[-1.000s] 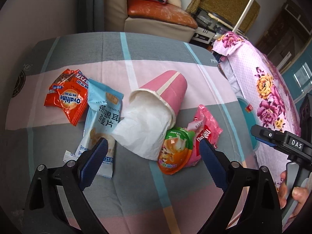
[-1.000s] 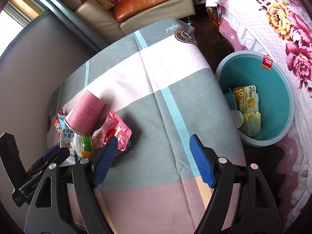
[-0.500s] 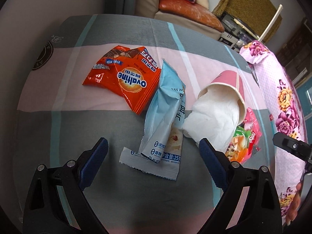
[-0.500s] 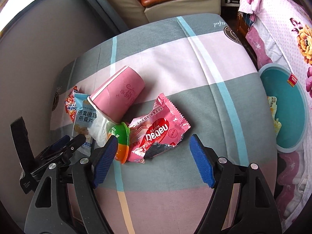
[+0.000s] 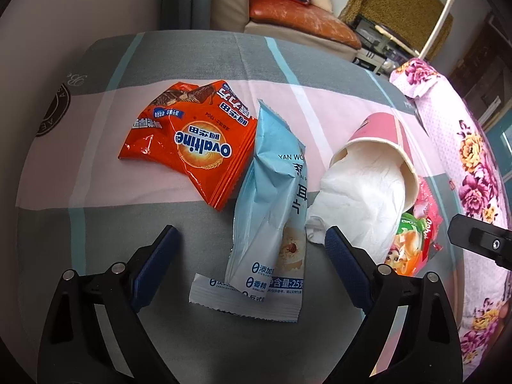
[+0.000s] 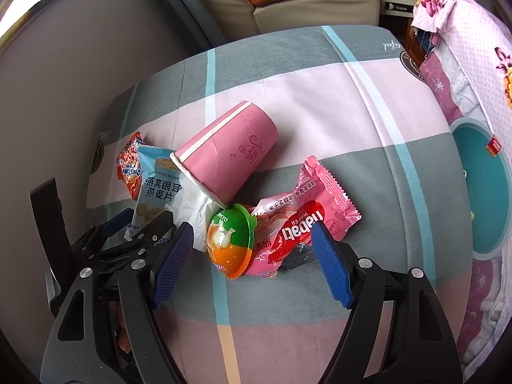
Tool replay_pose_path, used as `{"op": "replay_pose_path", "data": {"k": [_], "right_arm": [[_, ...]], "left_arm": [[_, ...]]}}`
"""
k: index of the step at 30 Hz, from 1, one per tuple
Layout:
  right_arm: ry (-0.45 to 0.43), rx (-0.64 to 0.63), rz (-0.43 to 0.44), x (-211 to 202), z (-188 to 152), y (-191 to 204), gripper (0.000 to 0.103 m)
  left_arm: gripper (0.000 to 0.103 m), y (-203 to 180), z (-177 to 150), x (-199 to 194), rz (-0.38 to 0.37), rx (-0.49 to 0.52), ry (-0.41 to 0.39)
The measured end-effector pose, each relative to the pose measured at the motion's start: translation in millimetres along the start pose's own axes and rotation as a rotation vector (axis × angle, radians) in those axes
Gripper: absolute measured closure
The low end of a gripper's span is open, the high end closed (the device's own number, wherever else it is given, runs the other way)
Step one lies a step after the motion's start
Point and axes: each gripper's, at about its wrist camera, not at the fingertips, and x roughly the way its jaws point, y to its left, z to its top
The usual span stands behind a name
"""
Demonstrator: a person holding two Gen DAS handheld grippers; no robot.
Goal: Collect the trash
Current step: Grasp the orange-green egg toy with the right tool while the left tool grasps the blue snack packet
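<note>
Checked pink, grey and blue cloth (image 5: 105, 192) covers a table, with a sofa behind and a teal bin (image 6: 486, 192) on the floor to the right. Trash lies clustered: an orange Ovaltine wrapper (image 5: 188, 140), a pale blue oat packet (image 5: 272, 204), a tipped pink paper cup (image 6: 227, 160) spilling white tissue (image 5: 361, 204), a green-orange jelly cup (image 6: 232, 240) and a pink wafer wrapper (image 6: 300, 220). The left gripper (image 5: 252, 259) hangs wide open and empty around the blue packet. The right gripper (image 6: 252, 256), also wide open and empty, brackets the jelly cup and wafer wrapper. Both seem poised for a pick; next, lower, close, then carry to the bin
</note>
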Motion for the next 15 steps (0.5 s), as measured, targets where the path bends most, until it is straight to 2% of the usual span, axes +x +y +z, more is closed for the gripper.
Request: {"op": "replay_pose_path", "data": {"k": [2, 4, 5, 7, 11, 15], "right_arm": [[0.000, -0.006, -0.001, 2, 0, 4, 0.031], [0.003, -0.014, 0.001, 4, -1, 8, 0.031], [0.004, -0.019, 0.001, 5, -1, 10, 0.031], [0.001, -0.033, -0.004, 7, -1, 15, 0.033], [0.004, -0.090, -0.027, 11, -5, 26, 0.050], [0.032, -0.110, -0.049, 25, -10, 30, 0.052]], "left_arm": [[0.027, -2, -1, -1, 0.017, 0.012, -0.013], [0.044, -1, -2, -3, 0.015, 0.009, -0.021], [0.046, 1, -3, -4, 0.006, 0.003, -0.022], [0.058, 8, -5, -7, -0.016, -0.016, -0.019], [0.060, 21, -12, -14, -0.069, -0.051, -0.002], [0.060, 26, -18, -18, -0.086, -0.050, 0.013]]}}
